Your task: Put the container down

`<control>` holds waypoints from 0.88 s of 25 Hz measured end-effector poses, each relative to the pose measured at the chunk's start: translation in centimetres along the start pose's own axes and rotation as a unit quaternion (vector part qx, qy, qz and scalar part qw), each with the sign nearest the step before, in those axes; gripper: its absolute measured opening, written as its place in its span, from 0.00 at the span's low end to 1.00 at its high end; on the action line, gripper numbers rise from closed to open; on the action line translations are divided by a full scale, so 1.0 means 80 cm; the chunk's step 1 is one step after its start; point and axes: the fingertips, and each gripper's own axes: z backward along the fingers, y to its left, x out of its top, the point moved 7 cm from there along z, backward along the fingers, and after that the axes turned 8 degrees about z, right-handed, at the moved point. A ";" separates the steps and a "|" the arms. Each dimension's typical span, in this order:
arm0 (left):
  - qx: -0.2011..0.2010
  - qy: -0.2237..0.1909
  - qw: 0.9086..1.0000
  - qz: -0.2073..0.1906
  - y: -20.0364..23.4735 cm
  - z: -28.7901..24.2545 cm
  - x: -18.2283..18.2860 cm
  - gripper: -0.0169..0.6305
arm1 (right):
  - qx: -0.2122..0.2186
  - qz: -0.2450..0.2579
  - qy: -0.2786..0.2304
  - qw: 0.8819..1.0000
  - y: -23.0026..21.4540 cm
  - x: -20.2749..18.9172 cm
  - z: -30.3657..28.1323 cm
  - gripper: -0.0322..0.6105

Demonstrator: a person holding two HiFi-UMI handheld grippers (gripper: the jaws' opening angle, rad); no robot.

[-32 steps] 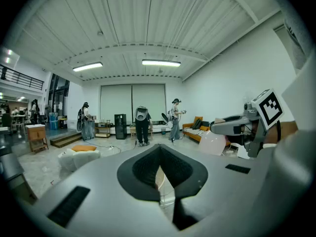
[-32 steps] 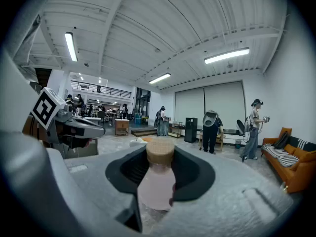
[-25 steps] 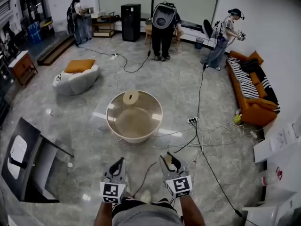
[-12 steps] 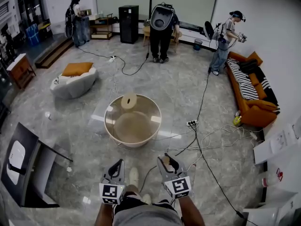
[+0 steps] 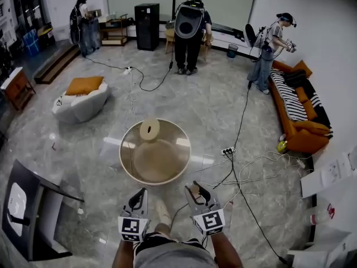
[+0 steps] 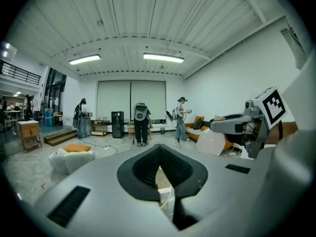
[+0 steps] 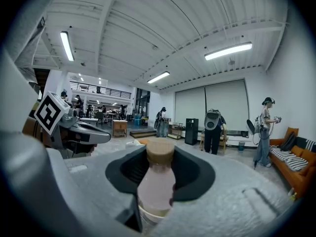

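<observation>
The container is a small pale pink bottle with a tan cap. It stands upright between the jaws of my right gripper, which is shut on its body. In the head view the right gripper is at bottom centre, with the bottle's tan cap just showing between its jaws. My left gripper hangs beside it, shut and empty. In the left gripper view the left gripper has nothing in its jaws, and the bottle shows at the right. A round glass-topped table stands just ahead on the floor.
A tan disc lies on the table's far side. Cables and a power strip trail over the floor to the right. A dark stand is at the left, a white cushion seat further back, an orange sofa right. Three people stand at the far end.
The view has moved forward, so the round table is nearer to both grippers. A foot has stepped out between the grippers. Both grippers hold as before.
</observation>
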 end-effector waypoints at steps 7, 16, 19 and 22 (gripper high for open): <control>-0.012 0.004 1.000 -0.001 0.067 -0.099 0.043 0.05 | 0.004 0.001 -0.001 1.000 -0.045 0.018 -0.114 0.26; 0.000 0.011 1.000 0.018 0.152 -0.197 0.062 0.05 | 0.021 0.002 0.004 1.000 -0.081 0.035 -0.246 0.26; 0.012 0.013 1.000 0.020 0.176 -0.213 0.068 0.05 | 0.031 0.001 -0.004 1.000 -0.083 0.036 -0.279 0.26; 0.024 0.010 0.999 0.021 0.194 -0.222 0.074 0.05 | 0.043 0.006 -0.002 0.999 -0.082 0.031 -0.306 0.26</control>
